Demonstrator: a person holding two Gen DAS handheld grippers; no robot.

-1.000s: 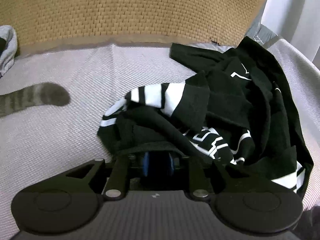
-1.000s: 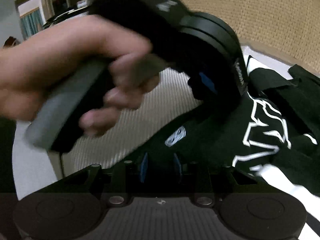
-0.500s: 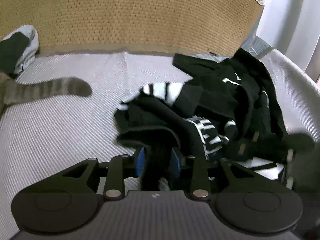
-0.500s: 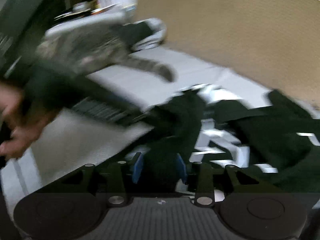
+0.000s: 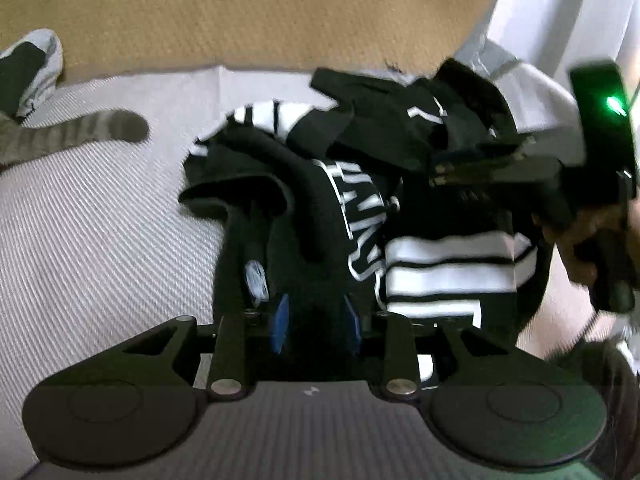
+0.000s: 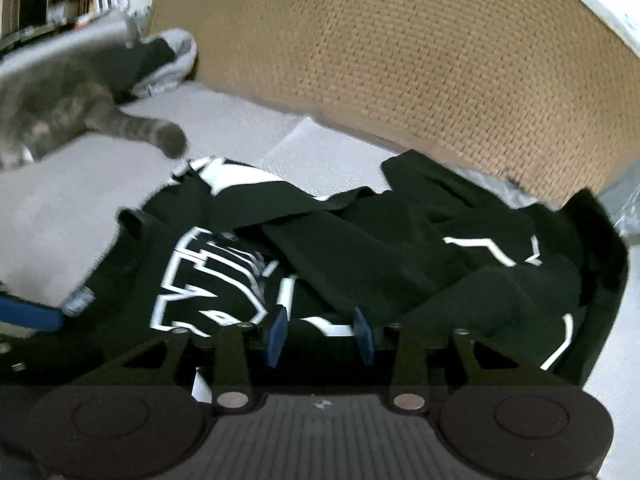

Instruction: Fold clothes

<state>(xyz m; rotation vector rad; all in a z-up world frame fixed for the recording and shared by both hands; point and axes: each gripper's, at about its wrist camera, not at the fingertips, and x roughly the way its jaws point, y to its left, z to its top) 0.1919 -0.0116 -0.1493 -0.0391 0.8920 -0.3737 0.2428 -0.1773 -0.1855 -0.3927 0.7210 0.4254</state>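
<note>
Black-and-white garment (image 5: 360,184) lies crumpled in a heap on the bed (image 5: 100,240) toward its headboard edge, nothing folded yet; your left gripper (image 5: 316,320) and right gripper (image 6: 320,332) each have fabric between the pads, jaws partly closed on it, spreading still ahead.

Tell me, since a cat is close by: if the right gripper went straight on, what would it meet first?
Probably the black shirt, bunched right ahead of the right gripper. The cat sits far off to the left.
</note>
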